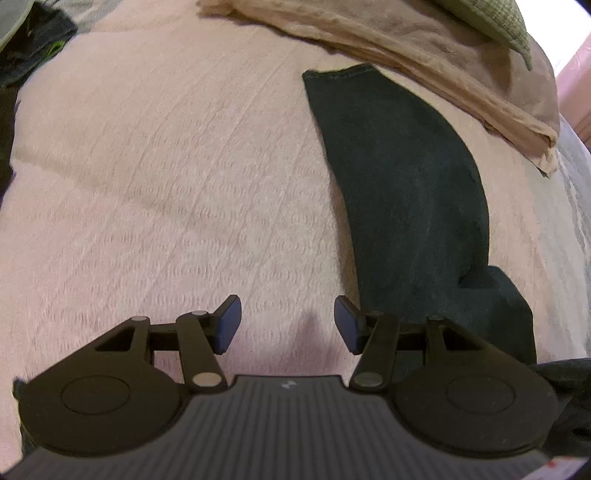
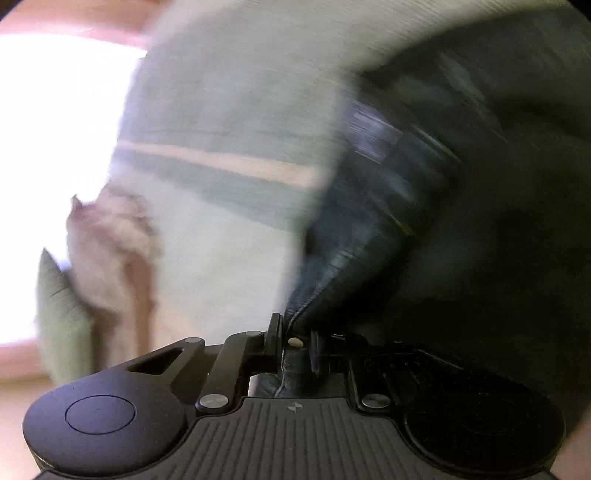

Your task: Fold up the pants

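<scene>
The pants [image 1: 406, 184] are dark, nearly black with a blue-green tone, and the cloth looks soft and matte. In the left wrist view one long leg lies flat on the pink bedspread [image 1: 166, 184]. Its long axis runs from the hemmed end, which points up and away toward the tan blanket [image 1: 424, 55], down to the lower right of the view, where the cloth becomes wider and makes a step-like corner. The leg is a little curved and has no strong wrinkles. The hem shows a stitched edge and lies just beside the tan blanket; I cannot tell if it touches it.

In the right wrist view the pants [image 2: 388, 229] are blurred. A thick part with seams and a small metal rivet rises from the right gripper [image 2: 295, 343] up and to the right. The pads of this gripper are clenched on that dark cloth, which sits between them with the rivet at the grip.

The left gripper [image 1: 287, 323] hangs over the bedspread, just left of the lower part of the leg. Its blue pads [image 1: 229, 323] stand apart and nothing is between them.

Above the tan blanket, at the top right, a green knitted cushion [image 1: 487, 22] rests. Far left of the pants, at the edge of the bedspread, dark clothes [image 1: 33, 48] lie in a heap.
</scene>
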